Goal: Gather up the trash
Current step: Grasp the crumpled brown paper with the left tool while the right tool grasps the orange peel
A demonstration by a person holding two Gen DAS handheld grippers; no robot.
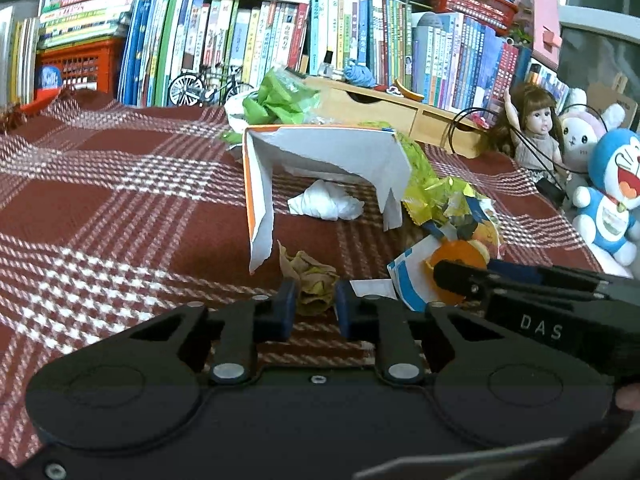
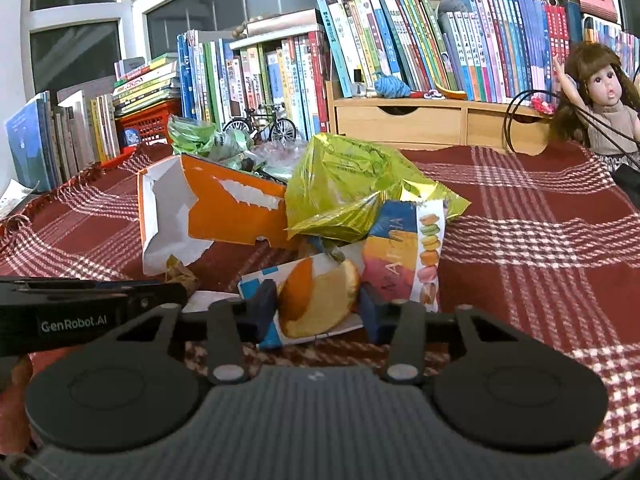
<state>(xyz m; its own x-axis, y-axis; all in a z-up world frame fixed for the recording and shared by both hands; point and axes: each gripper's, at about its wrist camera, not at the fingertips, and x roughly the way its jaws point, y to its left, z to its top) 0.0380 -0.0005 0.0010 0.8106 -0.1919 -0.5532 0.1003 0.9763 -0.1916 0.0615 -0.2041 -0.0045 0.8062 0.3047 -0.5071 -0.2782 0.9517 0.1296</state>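
Trash lies piled on the red plaid cloth (image 1: 100, 208). My left gripper (image 1: 316, 306) is shut on a crumpled brown paper ball (image 1: 312, 280) that fills the gap between its blue pads. My right gripper (image 2: 318, 312) is shut on a piece of orange peel (image 2: 320, 300), which rests on a white and blue wrapper (image 2: 276, 336). In the left wrist view the right gripper (image 1: 452, 280) comes in from the right over the orange peel (image 1: 460, 258). Behind stand a torn orange and white carton (image 1: 320, 152), a white tissue wad (image 1: 326, 202), a yellow-green foil bag (image 2: 344, 188) and a macaron packet (image 2: 404, 256).
Rows of books (image 1: 260, 40) line the back, with a wooden drawer organiser (image 1: 392, 108), a toy bicycle (image 1: 208, 84) and a green plastic bag (image 1: 280, 100). A doll (image 1: 532, 128) and plush toys (image 1: 612, 196) sit at the right. Bare cloth stretches to the left.
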